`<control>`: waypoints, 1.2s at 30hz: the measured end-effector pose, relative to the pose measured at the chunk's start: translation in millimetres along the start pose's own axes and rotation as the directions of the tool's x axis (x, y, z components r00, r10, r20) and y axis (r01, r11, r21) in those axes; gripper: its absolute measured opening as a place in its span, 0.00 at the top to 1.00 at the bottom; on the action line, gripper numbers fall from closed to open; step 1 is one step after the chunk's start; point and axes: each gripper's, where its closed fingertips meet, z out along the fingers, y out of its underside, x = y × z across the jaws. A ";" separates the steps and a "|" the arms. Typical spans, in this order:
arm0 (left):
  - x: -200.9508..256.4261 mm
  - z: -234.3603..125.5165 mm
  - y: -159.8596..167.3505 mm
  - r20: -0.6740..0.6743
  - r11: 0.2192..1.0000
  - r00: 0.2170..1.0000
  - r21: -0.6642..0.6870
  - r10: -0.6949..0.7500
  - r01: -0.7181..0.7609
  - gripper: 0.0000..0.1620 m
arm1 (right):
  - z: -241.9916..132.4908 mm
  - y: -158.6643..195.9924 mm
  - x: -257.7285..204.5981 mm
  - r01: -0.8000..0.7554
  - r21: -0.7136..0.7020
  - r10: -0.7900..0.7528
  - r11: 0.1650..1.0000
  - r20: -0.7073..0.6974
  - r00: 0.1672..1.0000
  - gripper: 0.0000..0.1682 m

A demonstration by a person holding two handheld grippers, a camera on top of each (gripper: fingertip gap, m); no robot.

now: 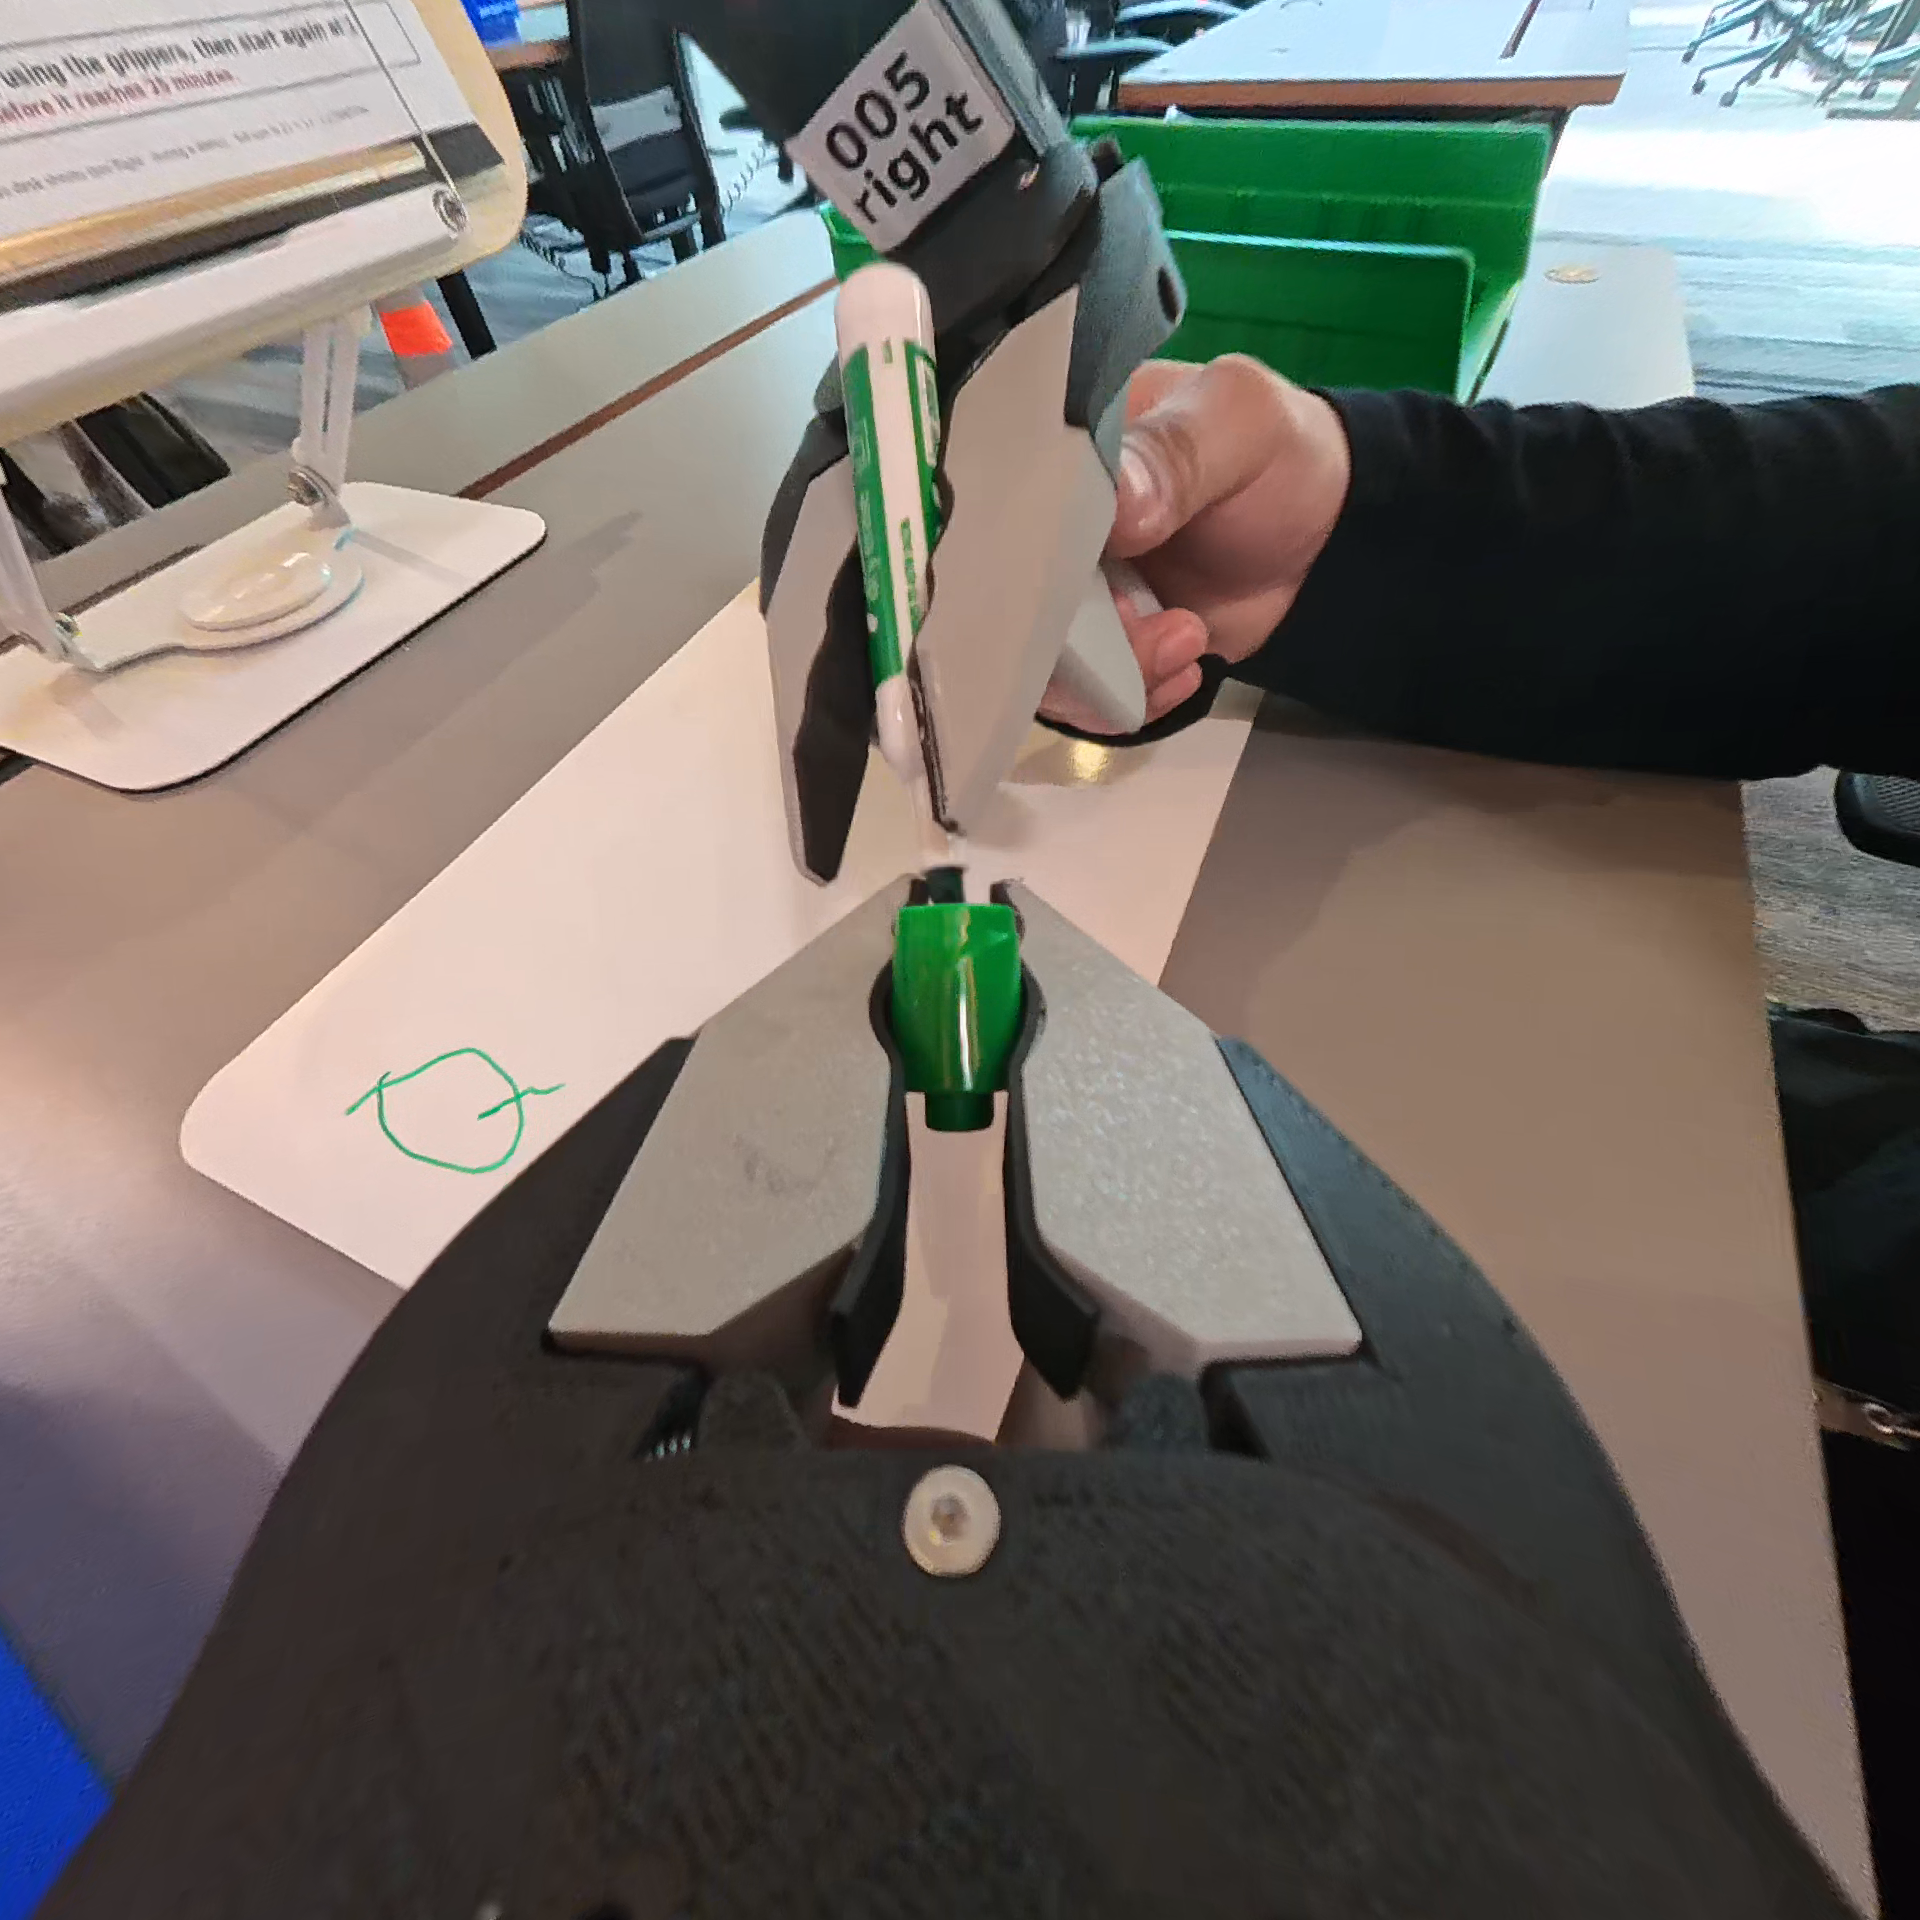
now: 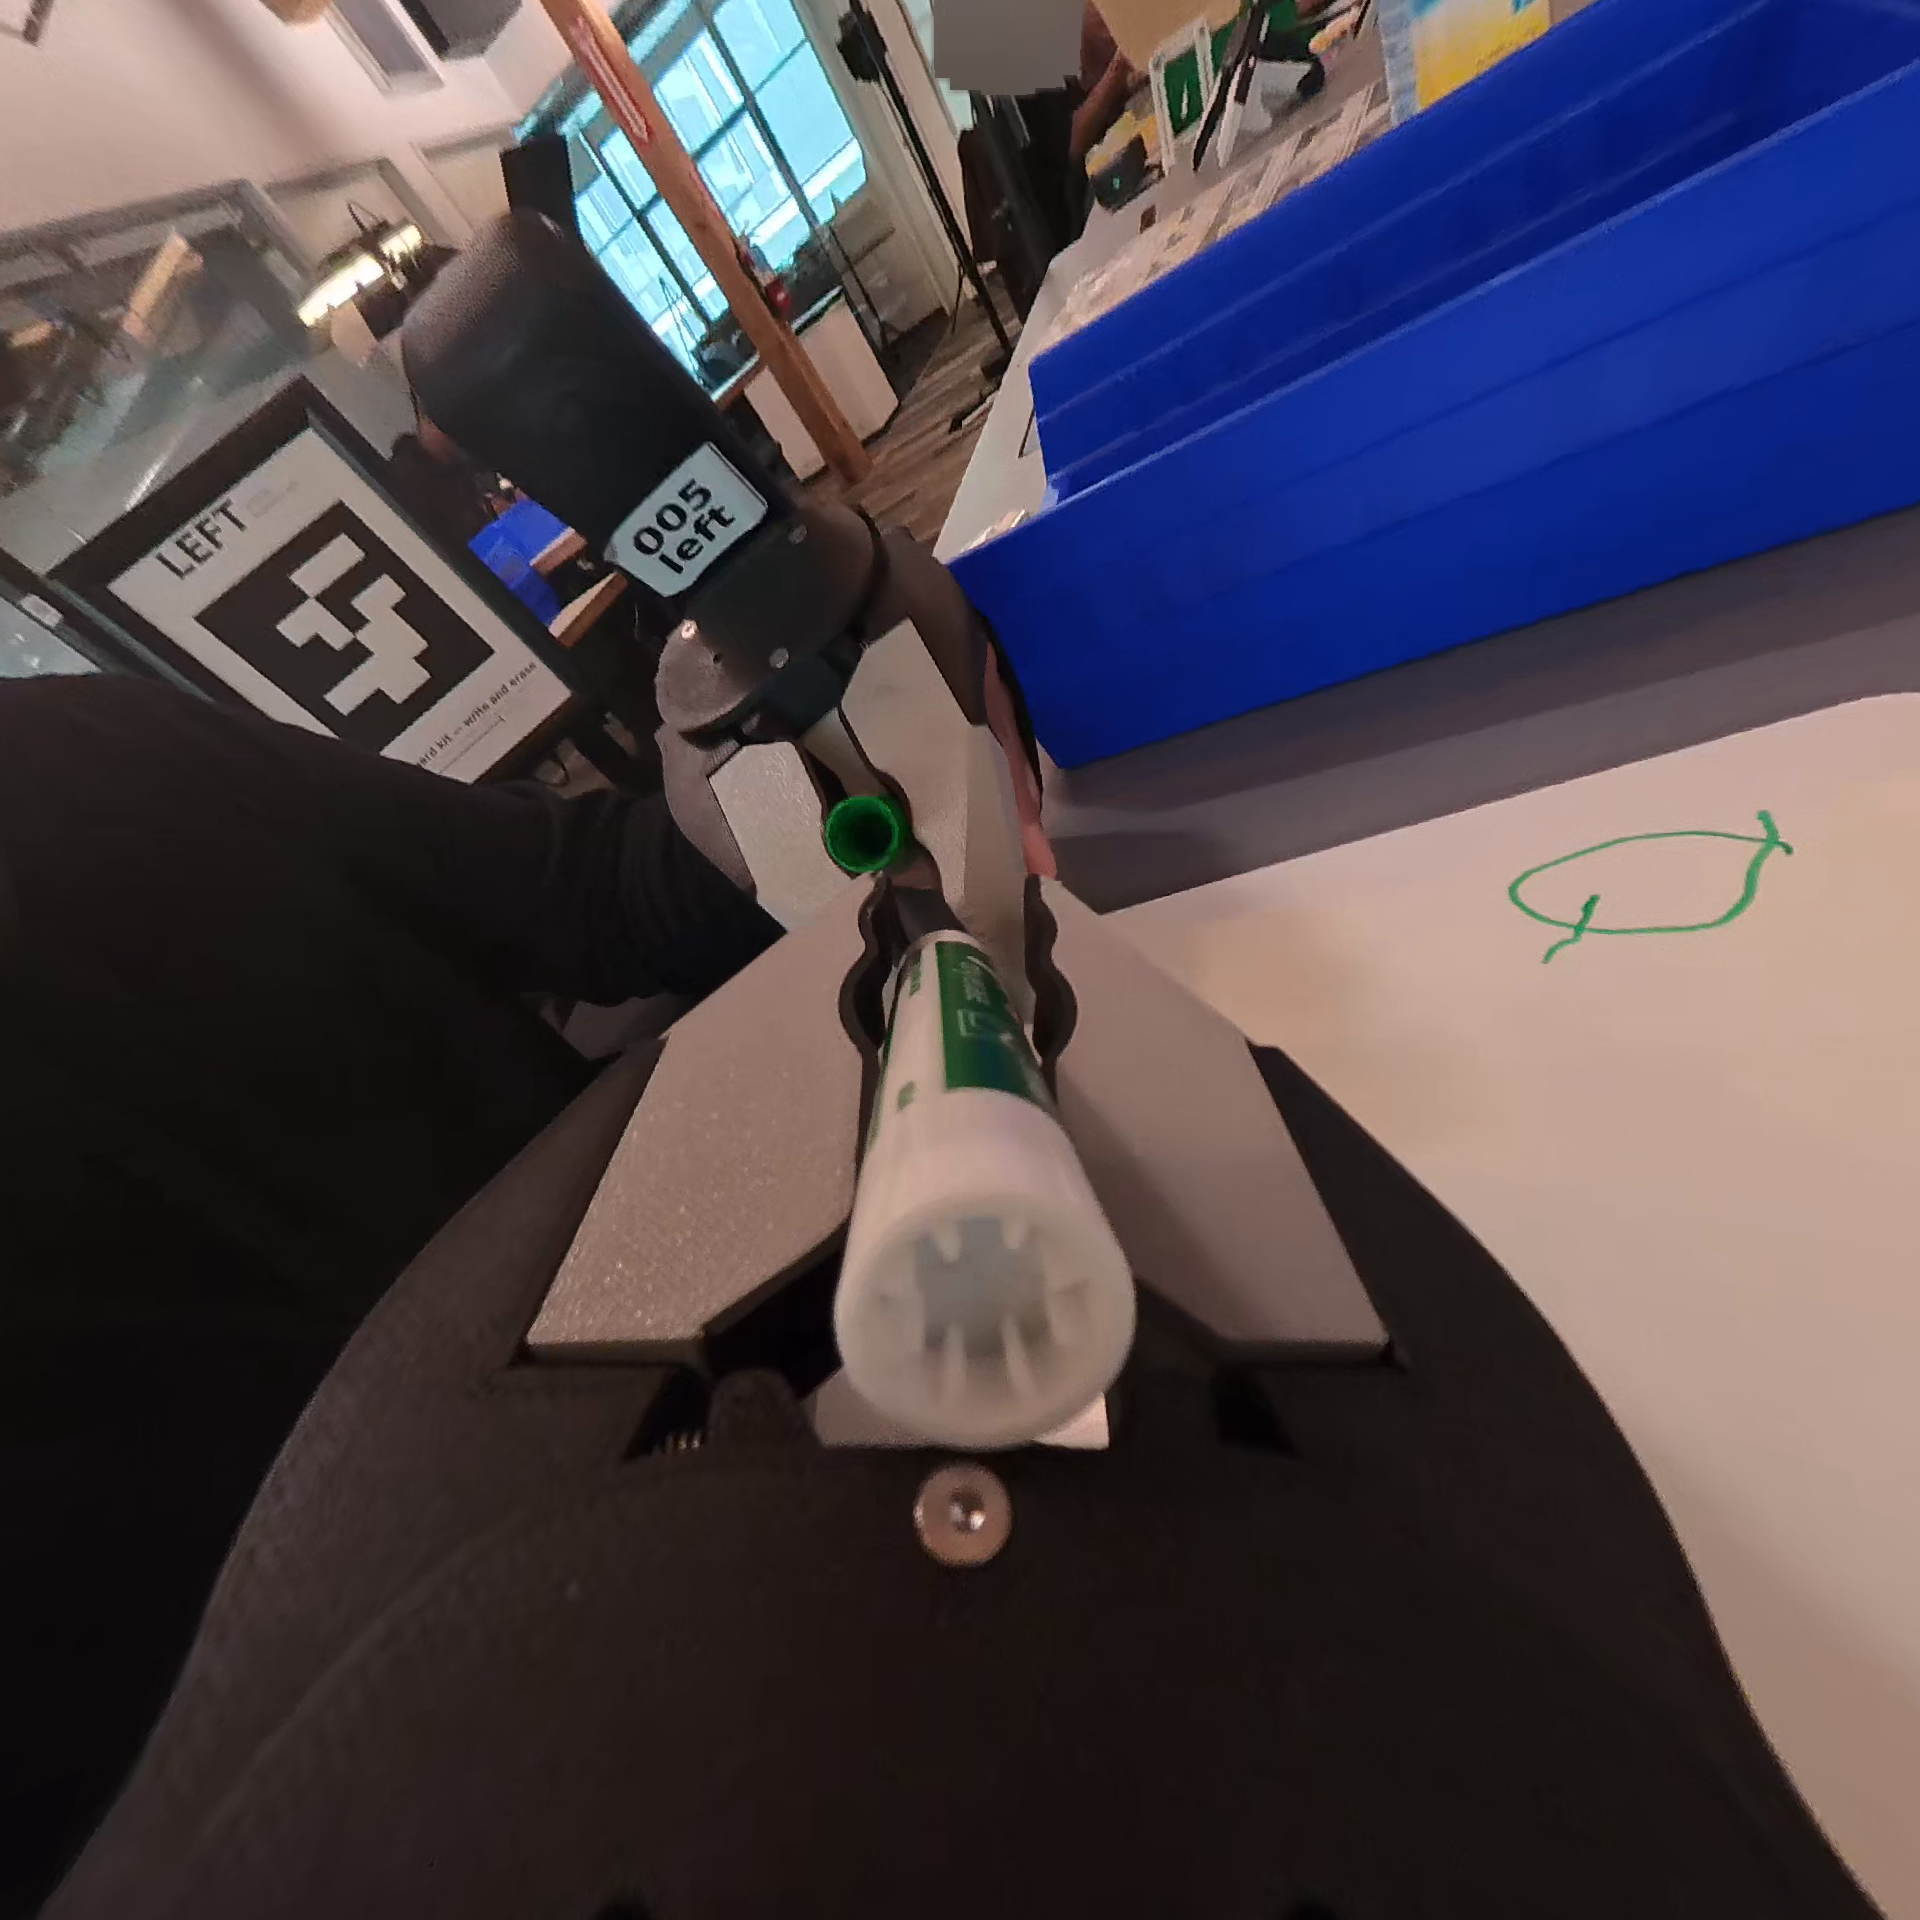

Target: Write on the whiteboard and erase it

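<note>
My left gripper (image 1: 954,894) is shut on a green marker cap (image 1: 954,997), open end pointing away. My right gripper (image 2: 956,914) is shut on a white and green marker (image 2: 971,1143); in the left wrist view the marker (image 1: 883,509) points tip down just above the cap. In the right wrist view the cap (image 2: 862,831) sits just beyond the marker tip, in the left gripper. A white whiteboard (image 1: 623,883) lies flat on the table with a green scribbled loop (image 1: 452,1110) drawn on it; the loop also shows in the right wrist view (image 2: 1652,883).
A white stand with a printed sheet (image 1: 218,312) stands at the far left. A green bin (image 1: 1330,239) is behind the right gripper. A blue bin (image 2: 1455,468) sits beside the whiteboard. A person's hand (image 1: 1216,520) in a black sleeve holds the right gripper.
</note>
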 end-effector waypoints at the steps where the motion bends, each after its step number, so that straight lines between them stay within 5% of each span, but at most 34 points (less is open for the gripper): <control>1: -1.2 0.5 1.2 0.011 1.000 1.000 -0.007 0.009 -0.008 0.94 | -0.1 -0.4 0.1 0.000 0.001 0.000 1.000 -0.001 1.000 0.87; 13: 2.1 -4.0 -7.8 -0.059 0.994 0.994 0.054 -0.090 0.094 0.95 | 6.1 0.7 -2.4 0.061 -0.009 -0.061 0.998 -0.017 0.998 0.86; 29: -5.4 -2.7 -2.7 0.028 1.000 1.000 0.016 -0.014 0.013 0.94 | 4.0 5.6 4.5 0.030 -0.032 -0.031 0.999 -0.036 0.999 0.86; 36: -8.9 1.6 9.1 0.015 0.995 0.996 -0.030 -0.090 0.090 0.94 | -7.8 -12.4 2.3 0.016 0.075 -0.015 0.997 -0.014 1.000 0.87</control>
